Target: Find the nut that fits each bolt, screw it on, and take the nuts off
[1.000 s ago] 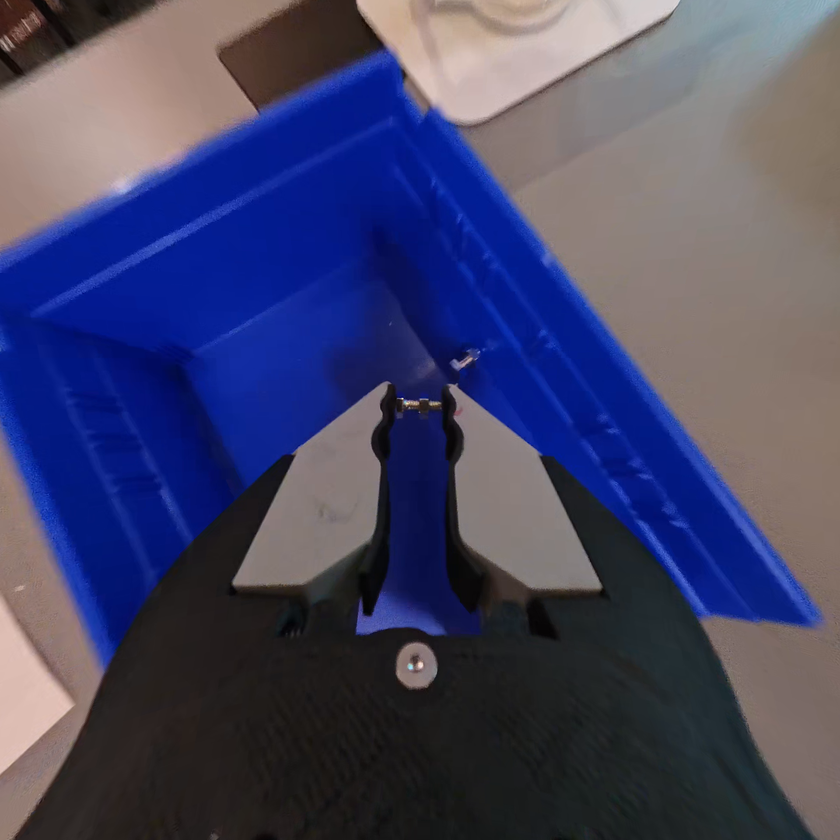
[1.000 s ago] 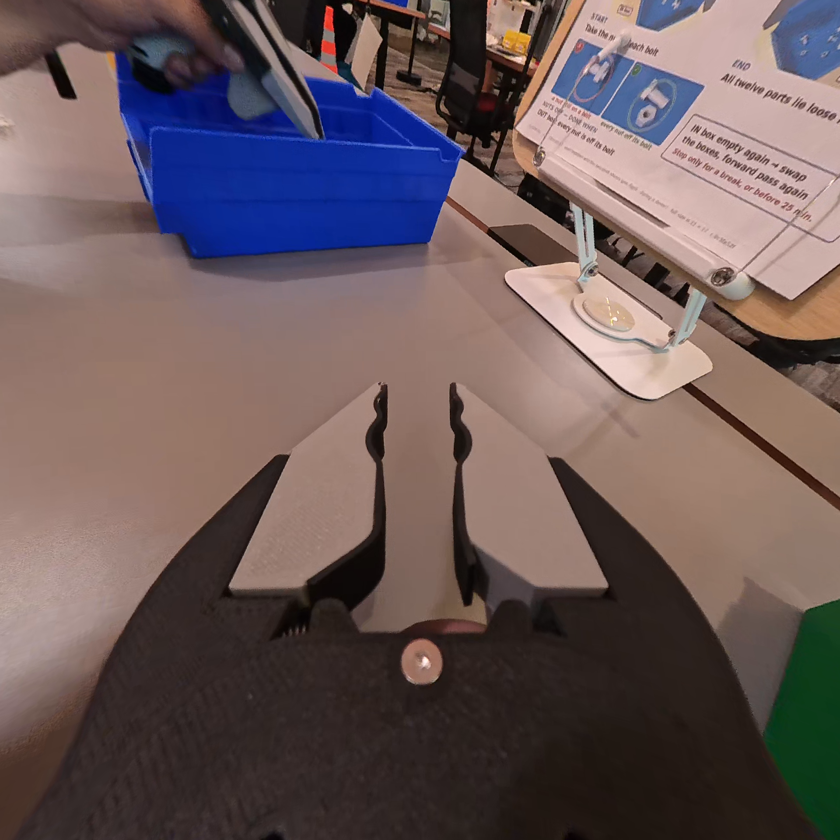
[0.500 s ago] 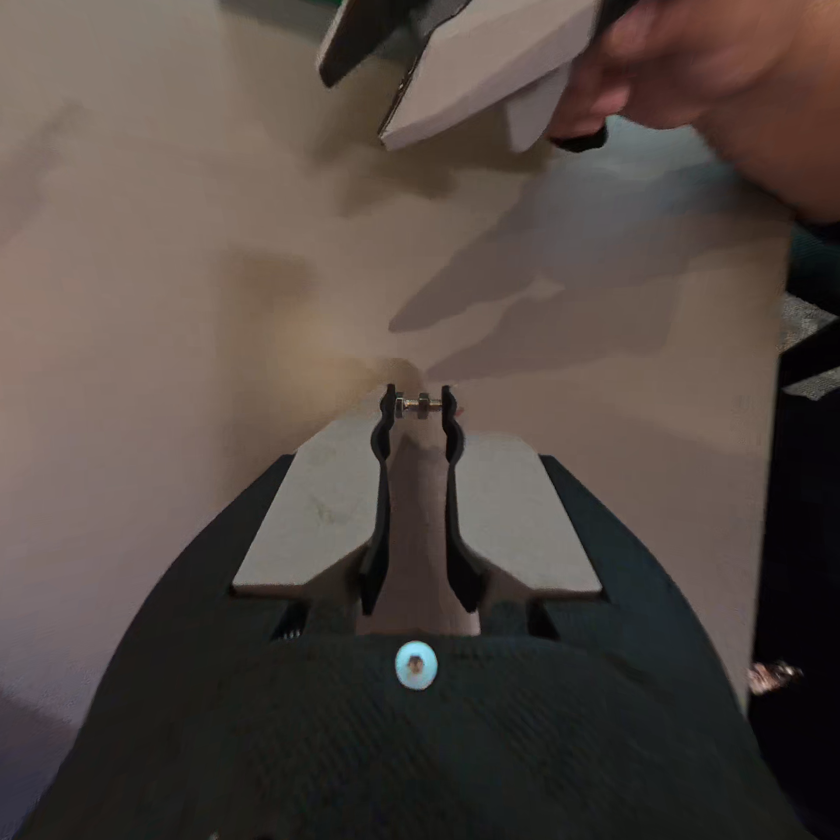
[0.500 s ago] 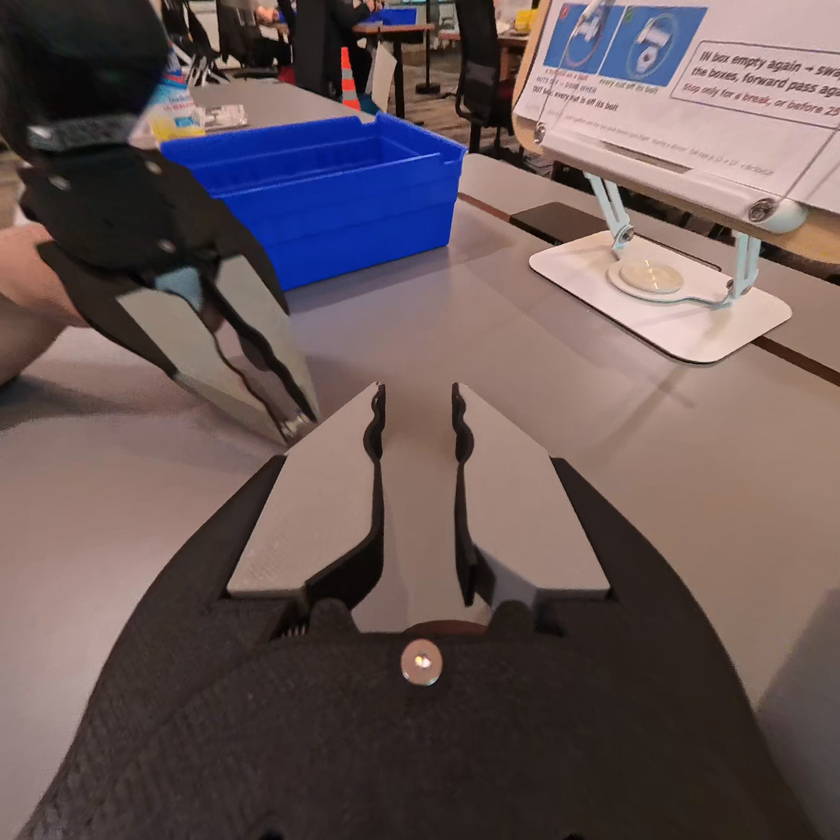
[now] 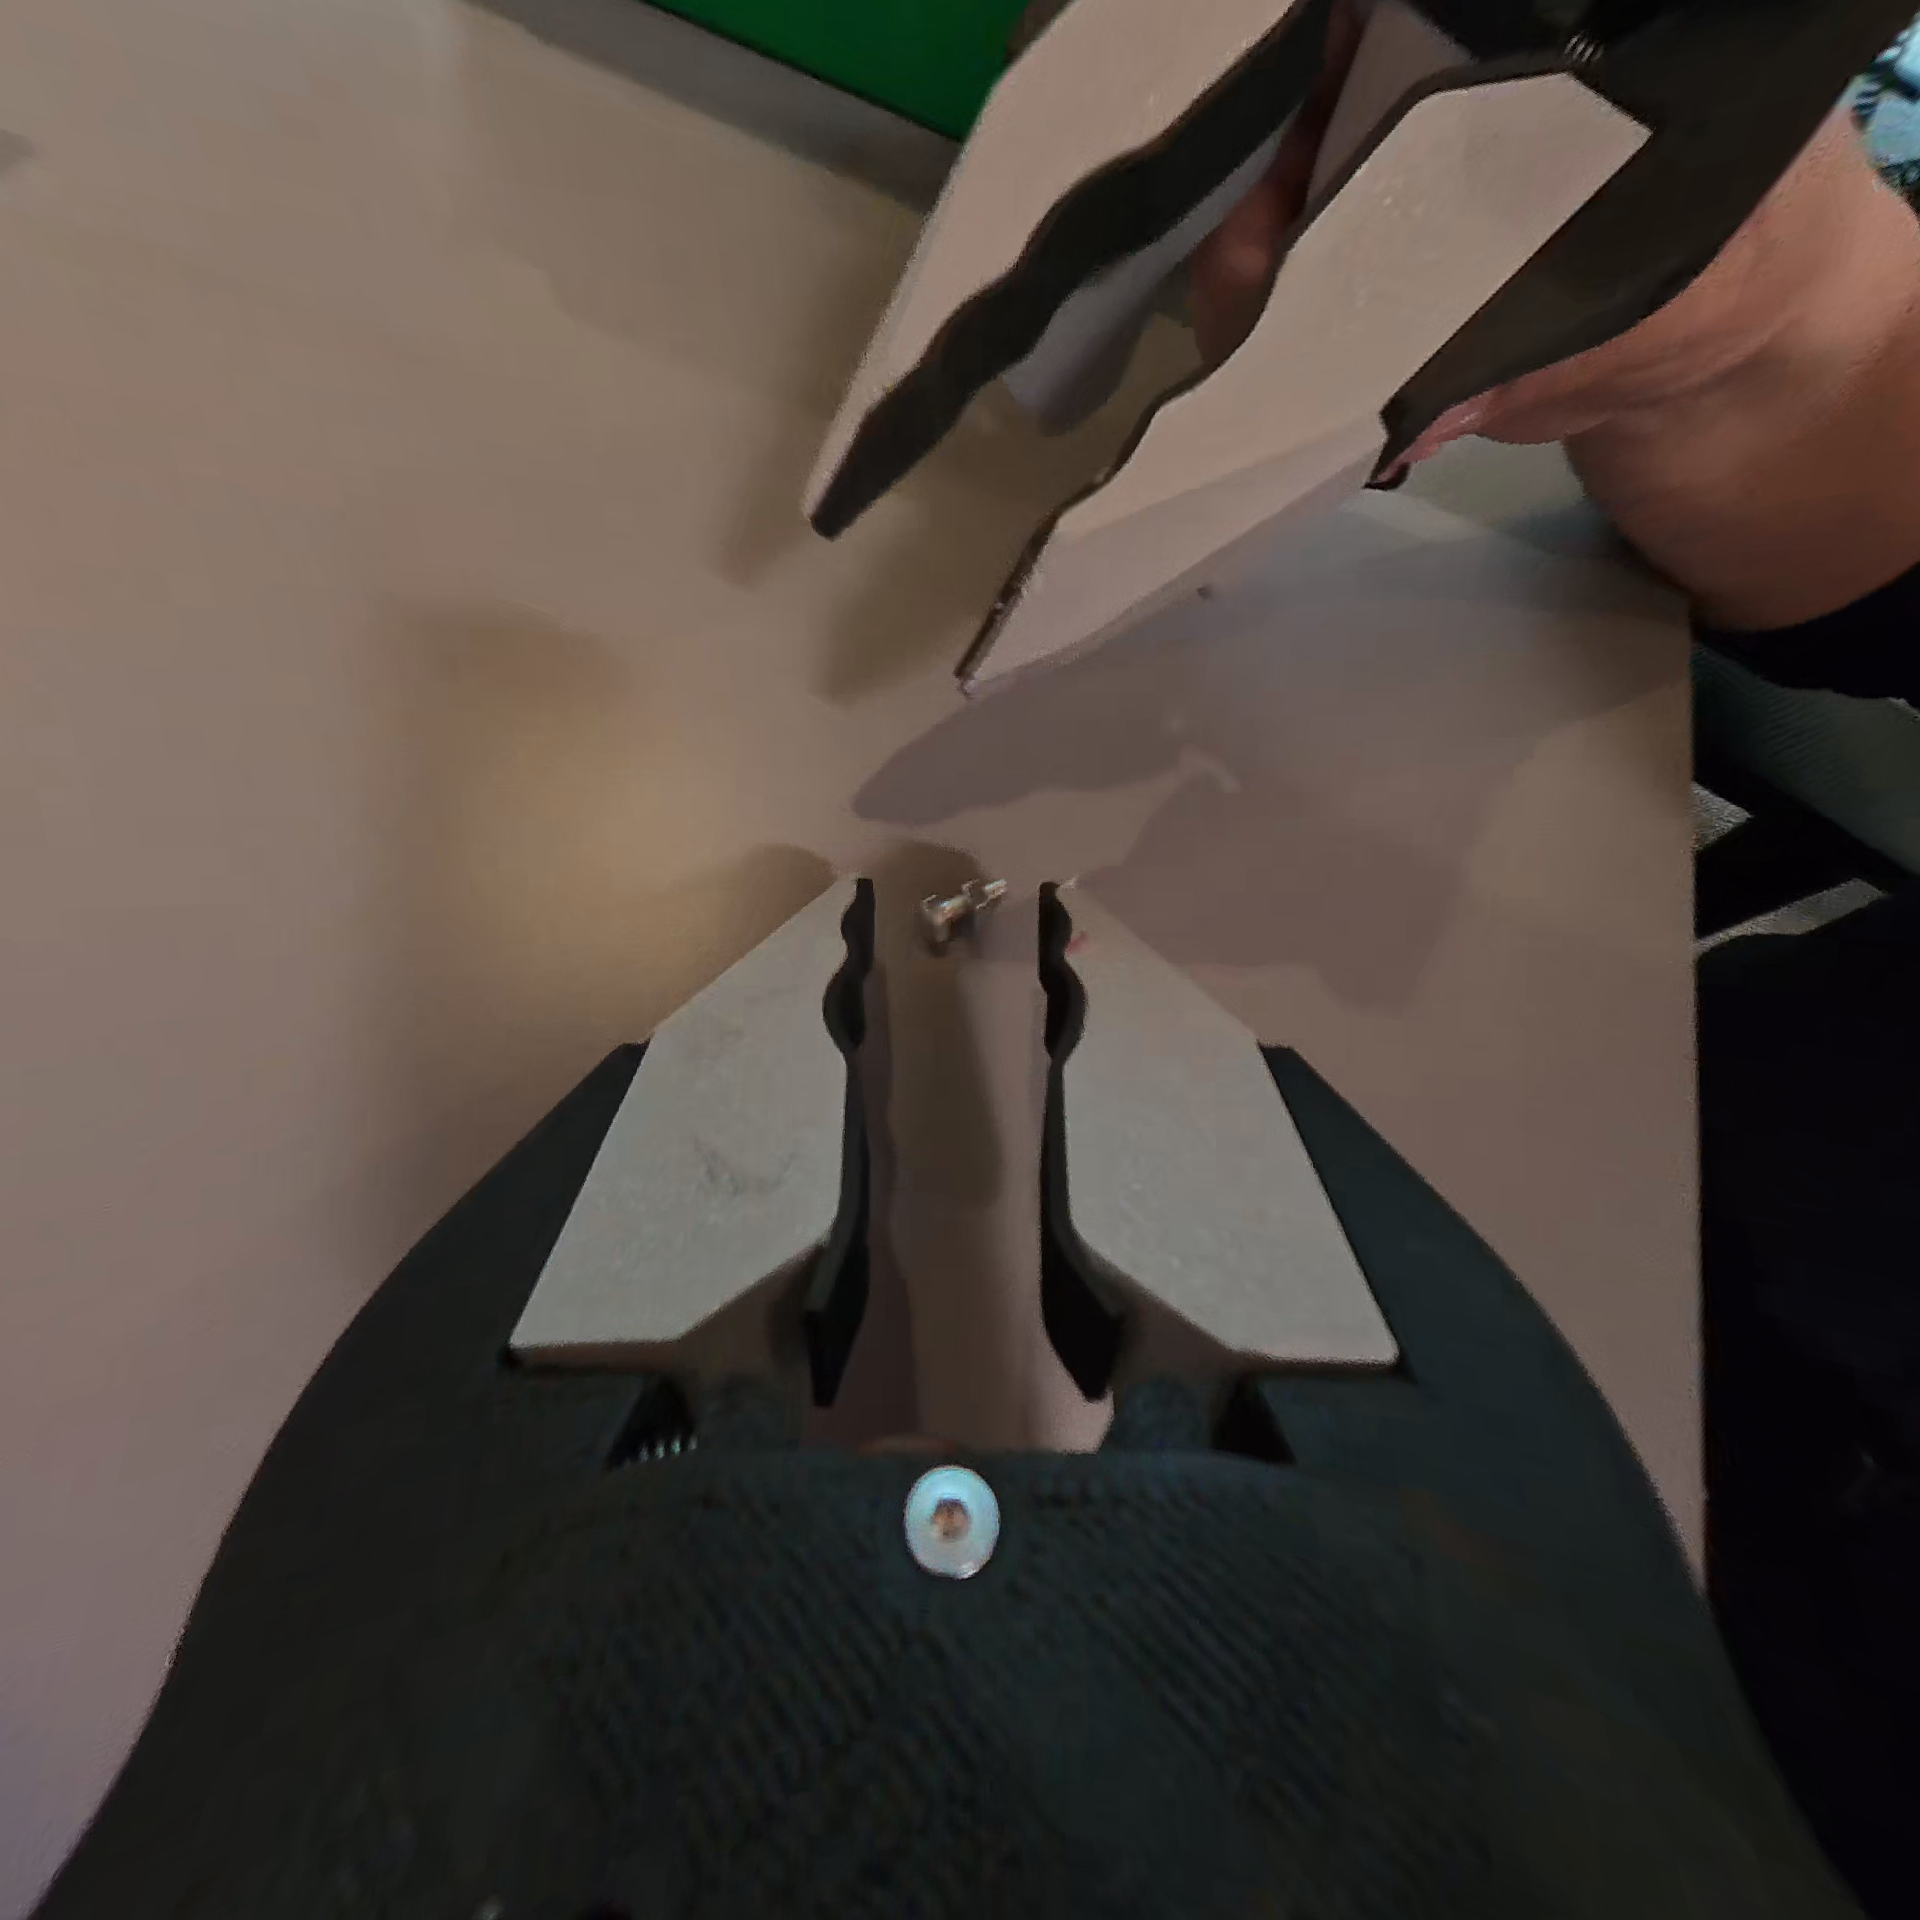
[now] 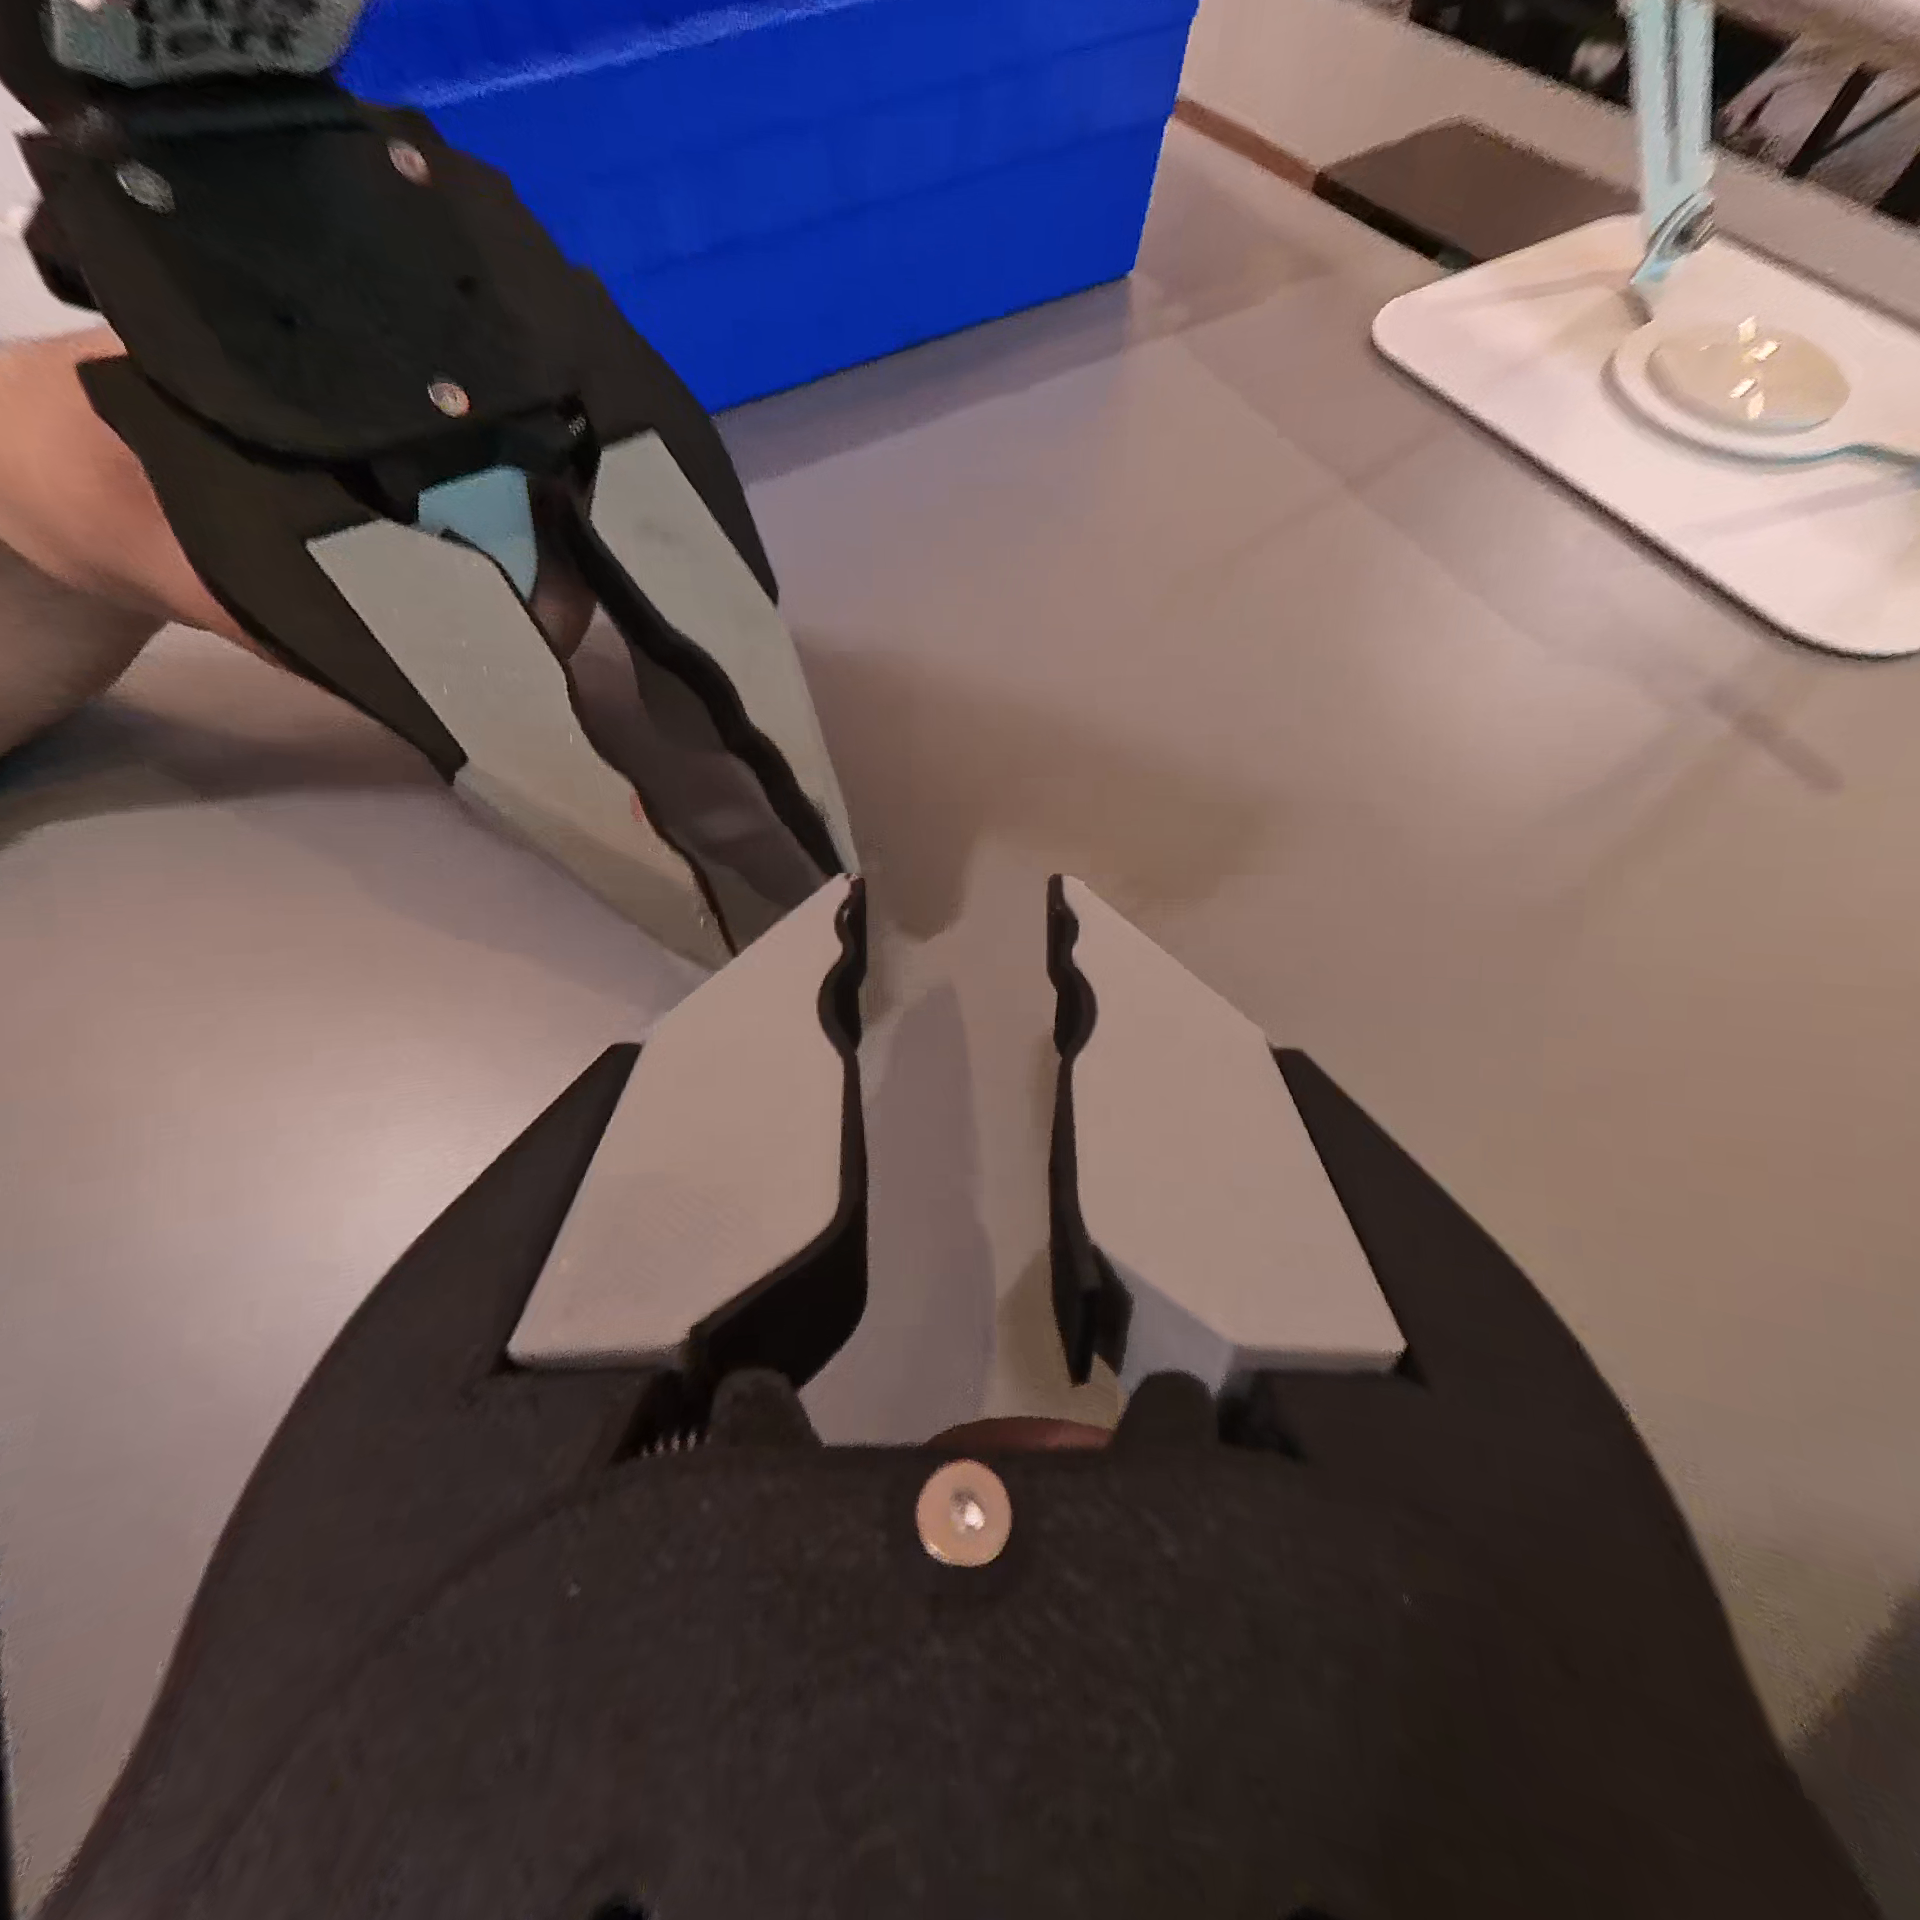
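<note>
One small bolt (image 5: 961,910) with a nut threaded on it lies on the grey counter (image 5: 312,727), right between the fingertips of the left tool (image 5: 951,904). It touches neither finger; there is a gap on each side. Bolt head points toward the left finger, shank end toward the right one, slightly tilted. The left tool is spread open and holds nothing, tips low at the counter surface.

The right tool (image 5: 899,592) comes in from the upper right of the left wrist view, tips angled down toward the bolt but well short of it, apart from the left tool's tips. Its fingers are parted too, nothing between them. A hand (image 5: 1714,416) grips it from behind.

From the right wrist view, the right tool (image 6: 951,914) is open over bare counter (image 6: 1351,831), and the left tool (image 6: 790,904) slants down from the upper left with its tips just beside the right tool's left fingertip. The bolt itself cannot be made out in this view.

Farther back: a blue bin (image 6: 831,187) on the counter behind the left tool, a white stand base (image 6: 1662,416) at the far right. A green edge (image 5: 831,52) shows at the top of the left wrist view.
</note>
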Tool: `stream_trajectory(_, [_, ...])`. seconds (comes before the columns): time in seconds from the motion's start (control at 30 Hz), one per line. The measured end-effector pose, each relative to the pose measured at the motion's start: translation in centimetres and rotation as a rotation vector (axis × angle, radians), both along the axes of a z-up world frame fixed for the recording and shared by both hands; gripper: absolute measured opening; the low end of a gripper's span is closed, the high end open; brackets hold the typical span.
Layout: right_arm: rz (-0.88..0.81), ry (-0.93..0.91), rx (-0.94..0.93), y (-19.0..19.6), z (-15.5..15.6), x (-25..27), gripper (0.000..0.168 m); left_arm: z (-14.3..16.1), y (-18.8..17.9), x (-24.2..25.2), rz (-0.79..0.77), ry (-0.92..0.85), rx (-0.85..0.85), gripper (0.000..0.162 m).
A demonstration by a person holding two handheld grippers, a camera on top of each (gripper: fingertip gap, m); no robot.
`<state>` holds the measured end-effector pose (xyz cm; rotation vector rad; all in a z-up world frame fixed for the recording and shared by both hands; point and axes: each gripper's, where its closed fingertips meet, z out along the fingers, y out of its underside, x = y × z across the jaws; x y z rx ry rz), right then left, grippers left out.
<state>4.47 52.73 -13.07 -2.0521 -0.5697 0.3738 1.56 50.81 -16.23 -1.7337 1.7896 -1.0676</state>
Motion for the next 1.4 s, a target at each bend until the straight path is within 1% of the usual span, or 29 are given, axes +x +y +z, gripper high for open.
stream_trajectory(0.07, [0.008, -0.014, -0.054, -0.3, -1.0, -0.2, 0.032, -0.3, 0.9, -0.7, 0.020, 0.014, 0.043, 0.030])
stream_trajectory(0.17, [0.072, -0.033, -0.127, -1.2, -2.4, -1.4, 0.031, -0.6, 2.0, -1.3, 0.041, 0.037, 0.135, 0.028])
stream_trajectory(0.33, [0.136, -0.091, -0.161, -2.0, -3.7, -2.7, 0.022, -1.0, 1.5, -1.3, 0.009, 0.036, 0.082, 0.027])
stream_trajectory(0.47, [0.143, -0.124, -0.221, -2.2, -5.5, -2.9, 0.021, -1.8, 2.2, -1.5, 0.014, 0.072, 0.181, 0.026])
stream_trajectory(0.53, [0.149, -0.125, -0.207, -2.0, -5.4, -3.0, 0.010, -1.7, 1.9, -1.3, 0.000, 0.063, 0.207, 0.026])
stream_trajectory(0.57, [0.154, -0.132, -0.197, -2.0, -5.5, -3.1, 0.008, -1.7, 1.7, -1.2, -0.006, 0.060, 0.215, 0.025])
stream_trajectory(0.7, [0.193, -0.157, -0.182, -2.2, -5.5, -3.1, 0.007, -1.9, 1.1, -1.0, -0.038, 0.055, 0.245, 0.025])
stream_trajectory(0.8, [0.237, -0.094, -0.199, -2.7, -5.0, -3.6, 0.006, -1.8, 0.5, -0.7, -0.076, 0.035, 0.288, 0.024])
stream_trajectory(0.97, [0.251, -0.062, -0.210, -3.1, -4.3, -3.1, 0.006, -2.0, -0.3, -0.7, -0.153, 0.031, 0.417, 0.020])
stream_trajectory(1.13, [0.290, 0.027, -0.247, -3.8, -3.7, -3.6, 0.007, -1.9, -0.7, -0.5, -0.203, -0.014, 0.525, 0.017])
stream_trajectory(1.4, [0.310, 0.038, -0.273, -4.2, -3.8, -3.6, 0.007, -1.6, -1.8, -0.3, -0.272, -0.054, 0.622, 0.016])
